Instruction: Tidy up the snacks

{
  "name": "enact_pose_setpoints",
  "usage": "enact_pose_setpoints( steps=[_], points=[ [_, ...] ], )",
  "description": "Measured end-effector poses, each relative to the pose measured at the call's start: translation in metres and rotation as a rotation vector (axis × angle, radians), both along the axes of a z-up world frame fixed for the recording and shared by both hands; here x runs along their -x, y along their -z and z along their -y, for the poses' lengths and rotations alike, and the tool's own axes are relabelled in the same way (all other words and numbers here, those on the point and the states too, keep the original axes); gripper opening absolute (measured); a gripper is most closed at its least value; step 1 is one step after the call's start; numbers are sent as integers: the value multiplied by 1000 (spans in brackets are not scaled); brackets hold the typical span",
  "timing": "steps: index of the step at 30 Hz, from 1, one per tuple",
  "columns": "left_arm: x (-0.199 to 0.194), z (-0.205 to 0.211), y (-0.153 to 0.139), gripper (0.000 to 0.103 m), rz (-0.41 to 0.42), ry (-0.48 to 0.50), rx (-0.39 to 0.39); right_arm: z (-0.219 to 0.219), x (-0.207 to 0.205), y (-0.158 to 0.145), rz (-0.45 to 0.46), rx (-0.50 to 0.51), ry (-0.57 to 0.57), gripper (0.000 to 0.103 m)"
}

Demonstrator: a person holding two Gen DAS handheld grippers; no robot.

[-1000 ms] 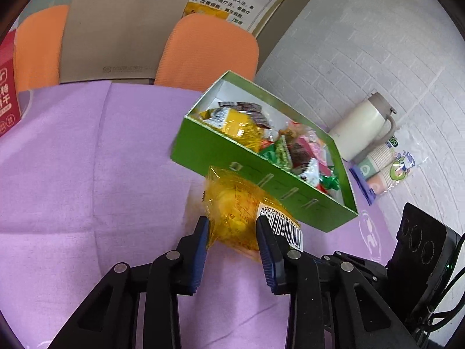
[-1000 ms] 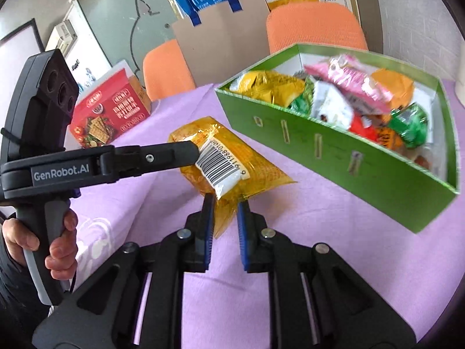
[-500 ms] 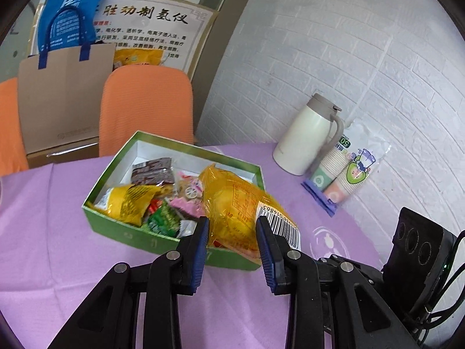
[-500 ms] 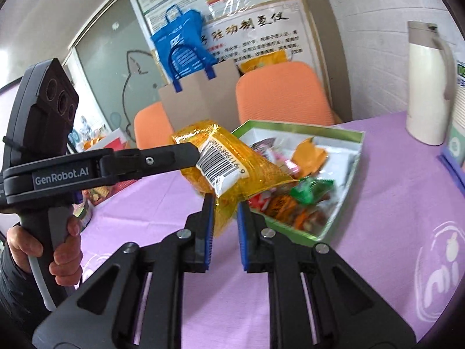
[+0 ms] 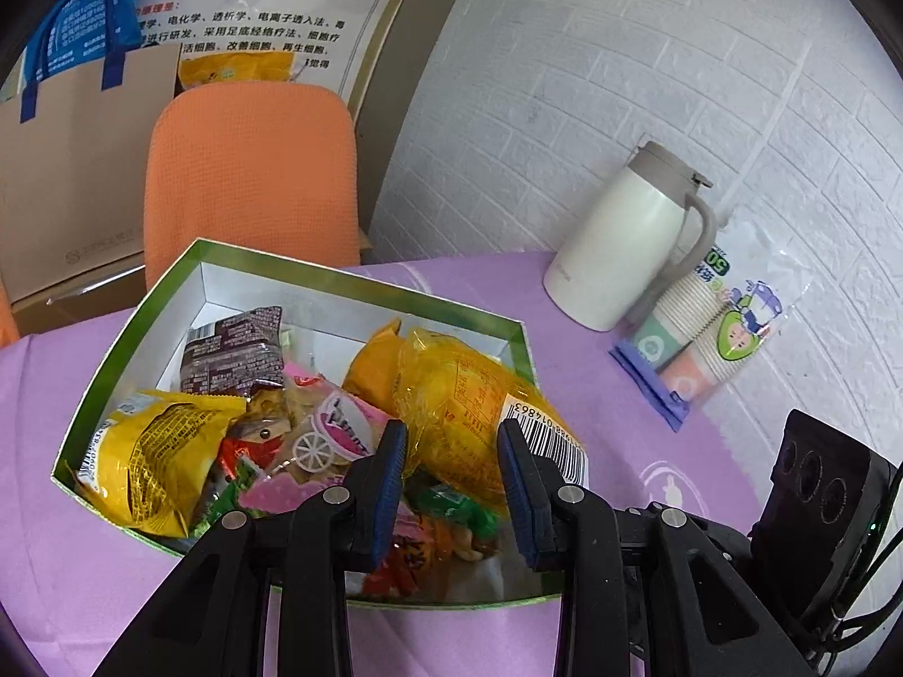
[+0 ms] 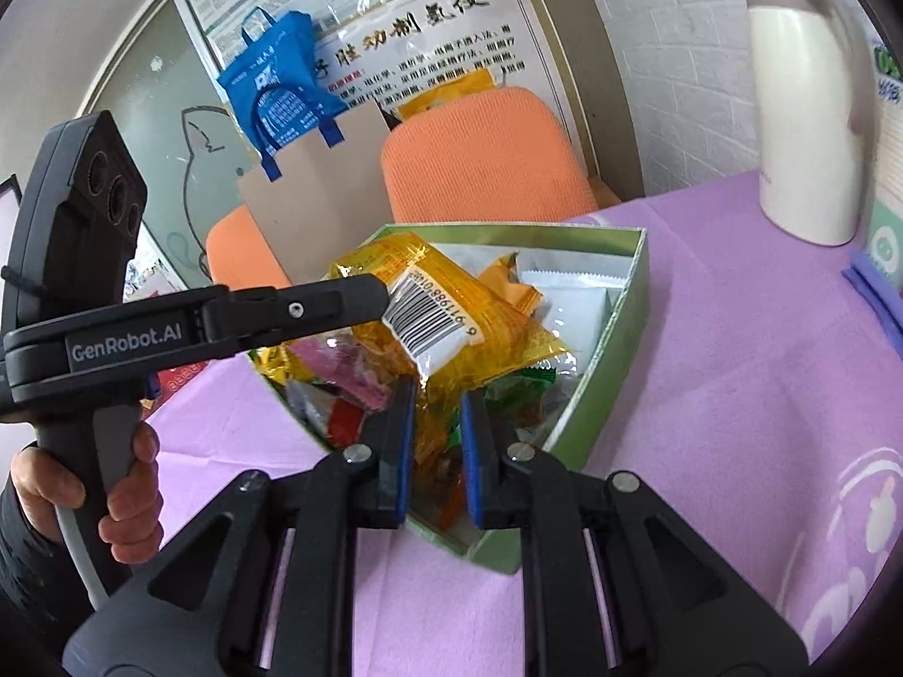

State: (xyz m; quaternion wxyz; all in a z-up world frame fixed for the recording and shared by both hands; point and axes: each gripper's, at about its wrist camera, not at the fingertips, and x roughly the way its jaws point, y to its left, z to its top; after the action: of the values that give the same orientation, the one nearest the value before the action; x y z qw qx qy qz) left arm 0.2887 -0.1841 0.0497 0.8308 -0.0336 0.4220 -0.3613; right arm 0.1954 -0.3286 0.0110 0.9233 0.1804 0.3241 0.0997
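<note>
A yellow snack packet (image 5: 463,395) with a white barcode label hangs over the open green box (image 5: 367,285), just above the several wrapped snacks inside. My left gripper (image 5: 451,471) is shut on the packet's middle. In the right wrist view, my right gripper (image 6: 437,440) is shut on the lower edge of the same yellow snack packet (image 6: 496,338). There the left gripper's finger (image 6: 338,304) reaches in from the left, held by a person's hand (image 6: 130,485). The green box (image 6: 598,361) lies directly below both grippers.
A white thermos jug (image 5: 621,237) and a sleeve of paper cups (image 5: 705,333) stand right of the box by the brick wall. Orange chairs (image 5: 248,169) and a brown paper bag (image 5: 68,158) are behind the table. A purple cloth (image 5: 56,395) covers the table.
Both grippers lifted the yellow packet from the tablecloth in front of the box and carried it over the box. Both grips stayed the same.
</note>
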Motion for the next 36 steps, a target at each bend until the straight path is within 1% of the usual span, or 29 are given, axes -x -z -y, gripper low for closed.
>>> enact_pose_setpoints(
  steps=[2, 5, 8, 9, 10, 11, 12, 13, 14, 15, 16, 17, 19, 21, 24, 26, 28, 30, 33, 34, 36],
  points=[
    [-14, -4, 9, 33, -9, -25, -9, -2, -14, 6, -14, -2, -9, 17],
    [-29, -13, 13, 33, -4, -63, 7, -10, -33, 10, -18, 13, -26, 17],
    [-40, -15, 15, 34, 16, -95, -26, -14, -53, 17, -49, 33, -23, 18],
    [-42, -16, 16, 37, 14, -98, -30, -14, -55, 19, -54, 37, -18, 19],
    [-43, -17, 17, 44, 8, -100, -30, -14, -56, 20, -53, 42, -14, 19],
    [-43, -19, 17, 49, 6, -101, -23, -14, -55, 20, -45, 48, -8, 21],
    [-41, -22, 17, 60, 10, -106, -15, -14, -53, 20, -38, 56, -5, 25],
    [-39, -25, 16, 77, 19, -120, -11, -15, -50, 19, -25, 66, -14, 32],
    [-36, -30, 14, 85, 32, -146, -9, -15, -46, 18, -13, 81, -19, 43],
    [-34, -36, 11, 94, 46, -175, -4, -16, -40, 15, 3, 100, -19, 52],
    [-29, -41, 9, 99, 59, -203, 6, -17, -32, 12, 24, 125, -8, 70],
    [-28, -45, 7, 101, 58, -213, 6, -17, -26, 10, 46, 134, -2, 78],
    [-20, -51, 5, 102, 32, -220, -10, -19, -13, 5, 75, 147, -6, 80],
    [-8, -59, 3, 102, 27, -238, -20, -20, 0, 0, 73, 153, -8, 82],
    [18, -70, -5, 102, 58, -261, -38, -22, 26, -9, 77, 165, -3, 88],
    [39, -79, -12, 102, 88, -288, -50, -26, 43, -17, 85, 192, 9, 93],
    [60, -86, -18, 102, 117, -314, -76, -28, 63, -25, 100, 218, 21, 95],
    [81, -92, -24, 102, 151, -332, -81, -33, 81, -30, 101, 264, 37, 95],
    [113, -97, -25, 103, 174, -379, -153, -38, 110, -36, 105, 339, 70, 96],
    [125, -97, -23, 103, 186, -390, -176, -39, 116, -38, 106, 348, 76, 96],
    [147, -98, -18, 103, 203, -400, -192, -38, 132, -37, 105, 339, 82, 96]
  ],
)
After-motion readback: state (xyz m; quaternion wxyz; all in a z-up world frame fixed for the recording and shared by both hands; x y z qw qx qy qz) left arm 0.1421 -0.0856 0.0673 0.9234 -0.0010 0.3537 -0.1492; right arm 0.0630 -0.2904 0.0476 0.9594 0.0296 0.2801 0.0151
